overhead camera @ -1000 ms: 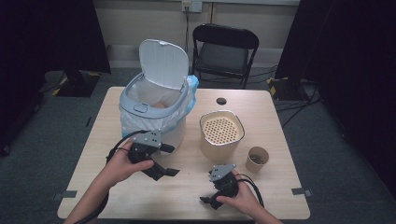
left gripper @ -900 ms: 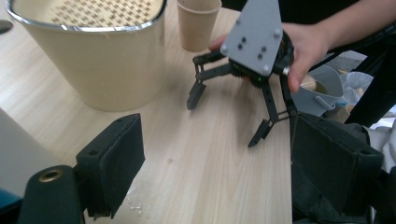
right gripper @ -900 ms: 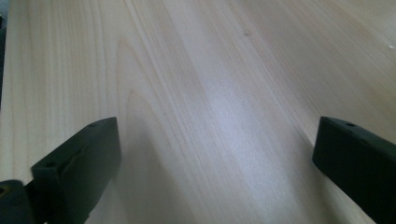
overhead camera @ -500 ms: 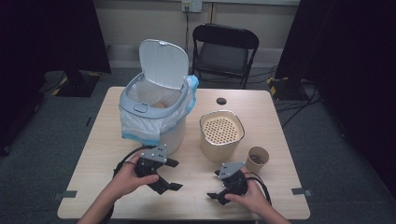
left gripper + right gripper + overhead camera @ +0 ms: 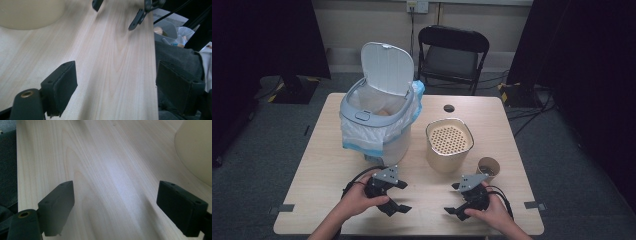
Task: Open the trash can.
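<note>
high view: the cream canister [image 5: 449, 144] stands upright on the table [image 5: 324, 155], long axis vertical, its perforated top facing up. the paper cup [image 5: 487, 167] stands upright just right of it, mouth up. the left gripper [image 5: 403, 196] lies near the front edge, jaws pointing right, canister beyond it and to the right. the right gripper [image 5: 451, 199] points left, canister just behind it, cup close at its far right. the two face each other, apart.

left gripper view: left gripper [image 5: 130, 87] jaws spread wide over bare wood, gripping nothing. the canister's wall [image 5: 27, 12] sits far off at upper left, the right gripper [image 5: 113, 13] ahead.

right gripper view: right gripper [image 5: 116, 207] jaws apart with nothing between them, having just closed in a little. the canister [image 5: 197, 150] curves in at the right, clear of the jaws.
</note>
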